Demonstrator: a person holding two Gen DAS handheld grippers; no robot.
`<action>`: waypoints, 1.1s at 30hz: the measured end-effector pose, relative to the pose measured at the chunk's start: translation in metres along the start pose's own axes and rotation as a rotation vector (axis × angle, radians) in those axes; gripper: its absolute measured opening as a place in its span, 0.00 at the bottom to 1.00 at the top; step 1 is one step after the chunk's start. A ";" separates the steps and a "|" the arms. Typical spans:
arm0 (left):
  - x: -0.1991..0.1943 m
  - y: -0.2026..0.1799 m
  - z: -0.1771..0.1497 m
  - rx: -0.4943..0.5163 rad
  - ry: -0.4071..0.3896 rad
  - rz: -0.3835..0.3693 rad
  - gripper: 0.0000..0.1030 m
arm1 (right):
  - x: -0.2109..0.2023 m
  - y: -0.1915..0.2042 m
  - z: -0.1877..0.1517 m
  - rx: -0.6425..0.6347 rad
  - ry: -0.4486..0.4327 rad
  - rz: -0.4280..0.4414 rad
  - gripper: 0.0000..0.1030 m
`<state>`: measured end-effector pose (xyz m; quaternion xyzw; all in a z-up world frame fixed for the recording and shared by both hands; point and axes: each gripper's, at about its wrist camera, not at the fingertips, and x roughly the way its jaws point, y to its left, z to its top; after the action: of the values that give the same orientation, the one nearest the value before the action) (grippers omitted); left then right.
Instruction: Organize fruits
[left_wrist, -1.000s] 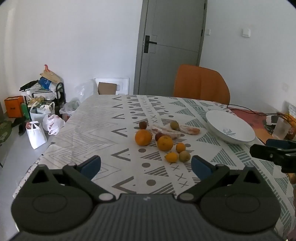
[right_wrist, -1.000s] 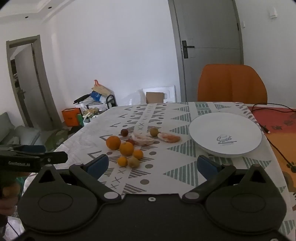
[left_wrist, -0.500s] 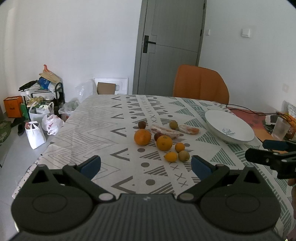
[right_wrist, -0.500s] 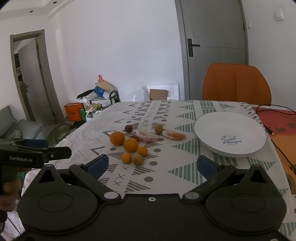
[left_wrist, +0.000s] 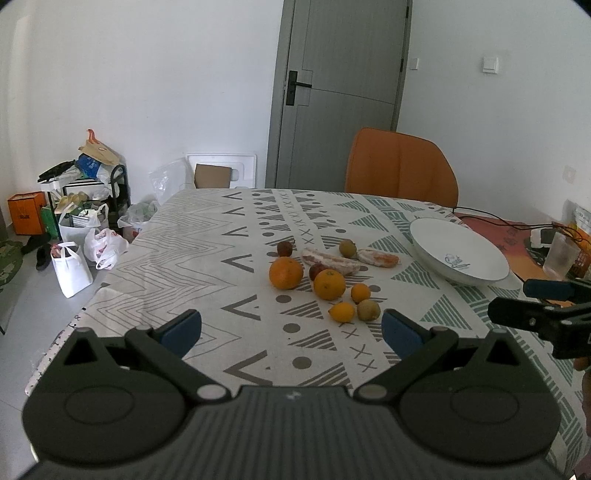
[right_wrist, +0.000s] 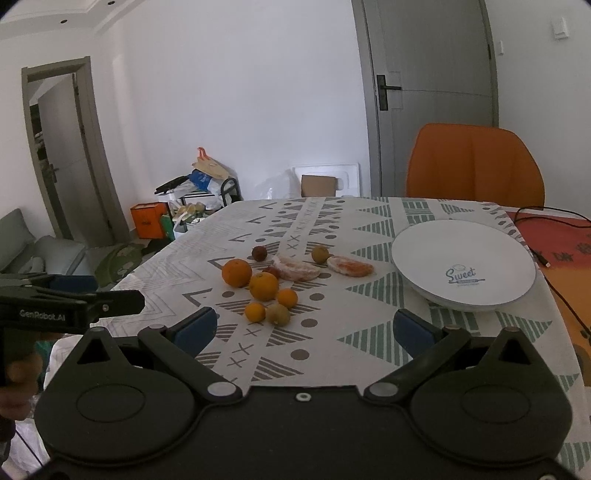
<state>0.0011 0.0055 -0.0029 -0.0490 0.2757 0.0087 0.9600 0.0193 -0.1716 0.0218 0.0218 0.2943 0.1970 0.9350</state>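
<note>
Several fruits lie in a cluster mid-table: two large oranges (left_wrist: 286, 272) (left_wrist: 329, 284), small oranges, brownish round fruits, a dark red fruit (left_wrist: 284, 248) and peeled citrus pieces (left_wrist: 378, 257). The same cluster shows in the right wrist view, with a large orange (right_wrist: 236, 272). A white plate (left_wrist: 459, 256) (right_wrist: 463, 264) marked "Sweet" sits empty to the right. My left gripper (left_wrist: 291, 330) is open and empty, short of the fruits. My right gripper (right_wrist: 303, 332) is open and empty, also short of them.
The table wears a patterned cloth (left_wrist: 207, 266). An orange chair (left_wrist: 400, 166) stands at the far edge. Cables and a clear cup (left_wrist: 561, 256) lie at the right. Bags and boxes (left_wrist: 74, 229) clutter the floor at the left.
Both grippers have risen and pulled back slightly; the fruits and plate sit a bit farther away in view. Nothing on the table has moved.
</note>
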 end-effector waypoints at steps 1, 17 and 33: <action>-0.001 0.000 0.000 0.000 0.001 0.000 1.00 | 0.000 0.000 0.000 0.000 0.000 -0.001 1.00; 0.000 0.001 -0.001 0.002 -0.002 0.002 1.00 | 0.001 -0.001 0.000 0.001 -0.001 -0.004 1.00; -0.003 0.003 -0.001 0.001 -0.016 -0.006 1.00 | 0.001 -0.002 0.001 -0.002 -0.007 -0.002 1.00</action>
<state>-0.0020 0.0088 -0.0022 -0.0491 0.2677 0.0059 0.9622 0.0211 -0.1728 0.0216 0.0212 0.2910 0.1963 0.9361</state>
